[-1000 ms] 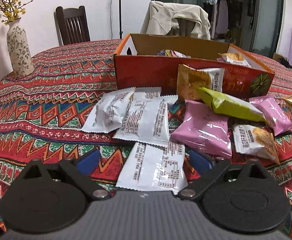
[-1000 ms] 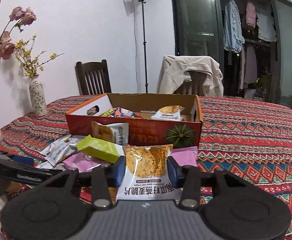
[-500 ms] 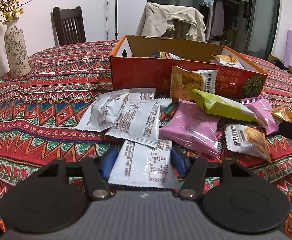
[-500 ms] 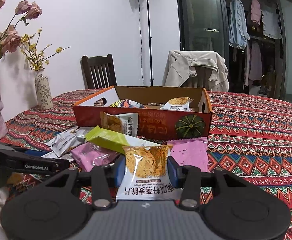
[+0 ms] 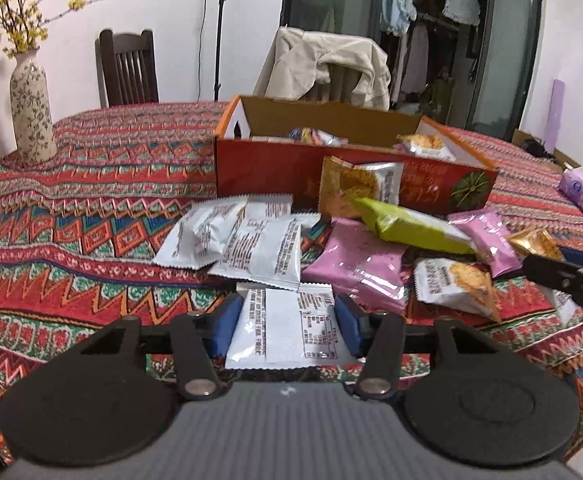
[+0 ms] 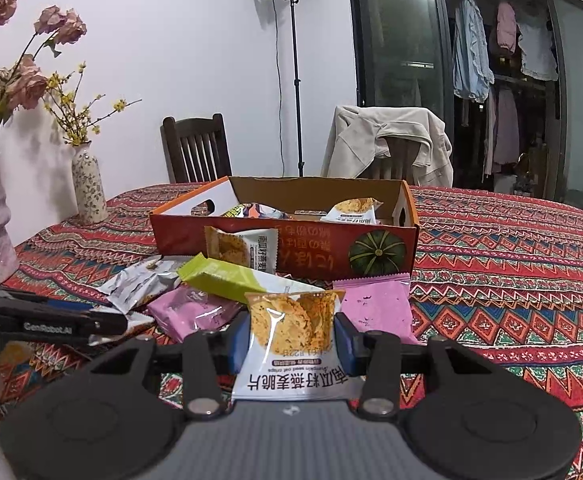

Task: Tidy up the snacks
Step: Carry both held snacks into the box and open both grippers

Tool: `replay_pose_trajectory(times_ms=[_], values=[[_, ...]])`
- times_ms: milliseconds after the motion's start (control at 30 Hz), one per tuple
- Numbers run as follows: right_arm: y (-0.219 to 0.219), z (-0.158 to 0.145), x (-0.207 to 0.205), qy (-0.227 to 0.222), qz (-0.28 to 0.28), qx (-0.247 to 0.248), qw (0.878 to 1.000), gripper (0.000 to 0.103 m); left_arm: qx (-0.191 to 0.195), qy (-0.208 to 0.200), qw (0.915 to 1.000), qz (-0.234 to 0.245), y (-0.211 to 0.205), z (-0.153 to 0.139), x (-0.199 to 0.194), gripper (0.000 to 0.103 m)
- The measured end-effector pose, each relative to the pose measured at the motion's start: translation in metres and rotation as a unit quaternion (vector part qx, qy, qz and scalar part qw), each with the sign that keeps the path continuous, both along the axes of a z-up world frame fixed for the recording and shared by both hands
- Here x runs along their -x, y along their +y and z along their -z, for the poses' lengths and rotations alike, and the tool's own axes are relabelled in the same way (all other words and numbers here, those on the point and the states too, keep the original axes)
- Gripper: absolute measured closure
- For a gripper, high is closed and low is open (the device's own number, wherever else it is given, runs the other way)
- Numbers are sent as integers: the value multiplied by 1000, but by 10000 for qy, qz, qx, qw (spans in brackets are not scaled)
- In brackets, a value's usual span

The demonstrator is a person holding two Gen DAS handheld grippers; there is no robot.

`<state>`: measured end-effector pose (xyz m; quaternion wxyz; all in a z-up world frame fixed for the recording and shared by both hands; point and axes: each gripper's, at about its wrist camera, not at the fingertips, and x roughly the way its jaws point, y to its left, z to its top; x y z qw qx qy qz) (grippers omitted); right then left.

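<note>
Left wrist: my left gripper [image 5: 287,320] is closing, blue pads pressing a white packet [image 5: 287,330] just above the tablecloth [image 5: 71,216], near the pile.
Right wrist: my right gripper [image 6: 291,340] clamps an oat-crisp packet [image 6: 291,336], facing the red box [image 6: 303,248].

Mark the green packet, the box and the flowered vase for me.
Green packet [image 5: 407,226], left wrist view, middle of wrapper.
Box [image 5: 267,170], left wrist view, red front wall.
Vase [image 5: 31,114], left wrist view, its body.
</note>
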<state>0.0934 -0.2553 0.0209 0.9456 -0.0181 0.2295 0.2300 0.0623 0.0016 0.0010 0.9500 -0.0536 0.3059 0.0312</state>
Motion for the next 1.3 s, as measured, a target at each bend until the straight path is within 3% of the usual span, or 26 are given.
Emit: replay_pose_trajectory(times_ms=[267, 467, 967, 1300], values=[[-2, -7, 8, -90, 50, -21, 9999, 60, 5, -516, 9986, 150, -5, -28, 19, 50], [0, -20, 0, -258, 118, -106, 9995, 60, -77, -963, 9952, 130, -7, -54, 7, 50], [28, -72, -80, -704, 282, -145, 9970, 60, -132, -1380, 9903, 19, -13, -104, -77, 50], [58, -78, -157, -493, 412, -184, 9978, 60, 99, -1209, 9916, -457, 1, -98, -154, 50]])
